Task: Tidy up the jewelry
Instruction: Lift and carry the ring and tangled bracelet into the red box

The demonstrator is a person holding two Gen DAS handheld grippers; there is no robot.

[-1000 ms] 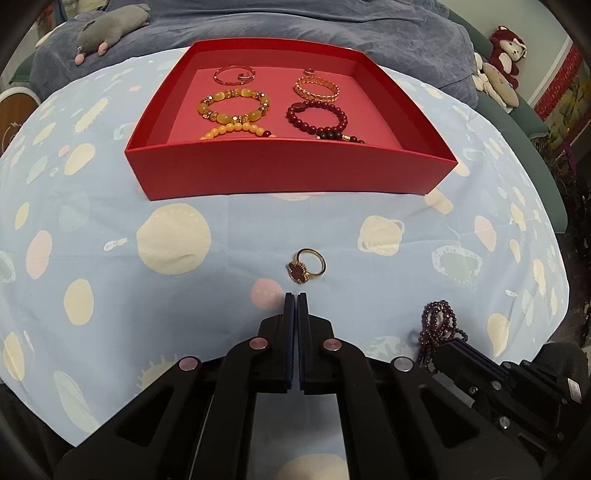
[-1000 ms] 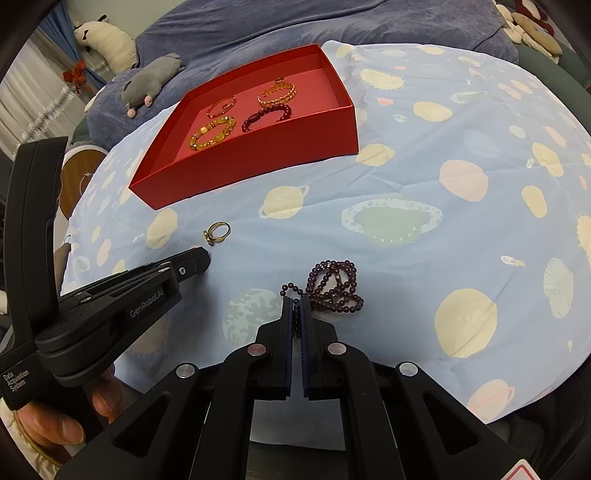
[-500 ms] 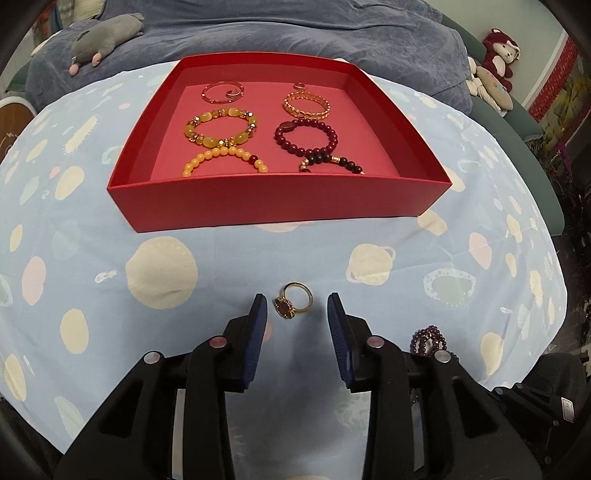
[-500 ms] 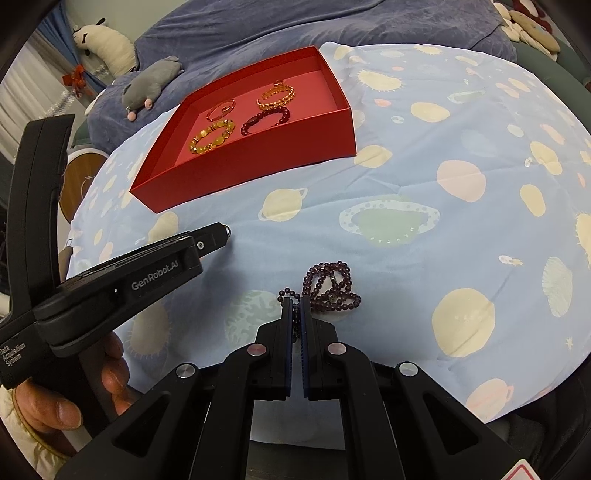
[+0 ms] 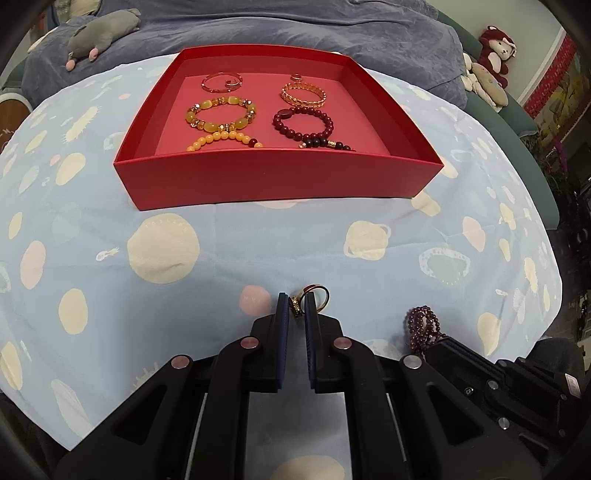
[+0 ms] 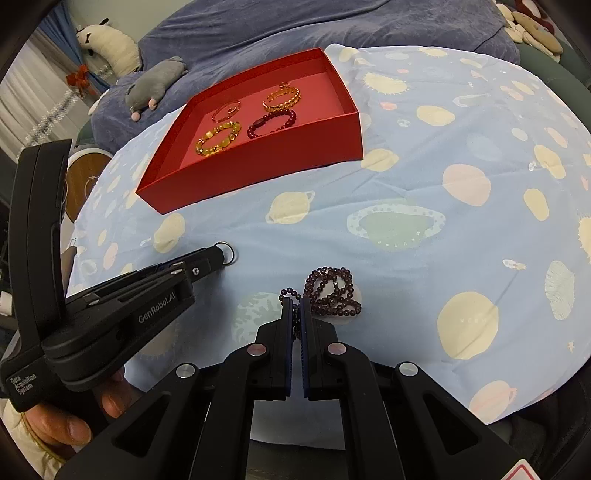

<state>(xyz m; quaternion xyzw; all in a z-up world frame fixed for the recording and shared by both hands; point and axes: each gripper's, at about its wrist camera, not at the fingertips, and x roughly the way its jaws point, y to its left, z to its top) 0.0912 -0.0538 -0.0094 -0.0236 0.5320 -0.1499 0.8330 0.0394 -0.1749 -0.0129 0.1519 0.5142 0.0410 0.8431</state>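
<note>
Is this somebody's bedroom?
Probably a bedroom or a cozy living room. Stuffed toys lie about, like the gray mouse and the red bear, on a soft blue blanket, and a planet-print sheet covers the surface.

The right hand-held gripper (image 6: 295, 306) pinches a strand of the purple bead necklace (image 6: 332, 291) on the planet-print cloth (image 6: 406, 184). The left hand-held gripper (image 6: 221, 260) clamps a gold ring (image 6: 226, 252) before the red tray (image 6: 258, 170).
</note>
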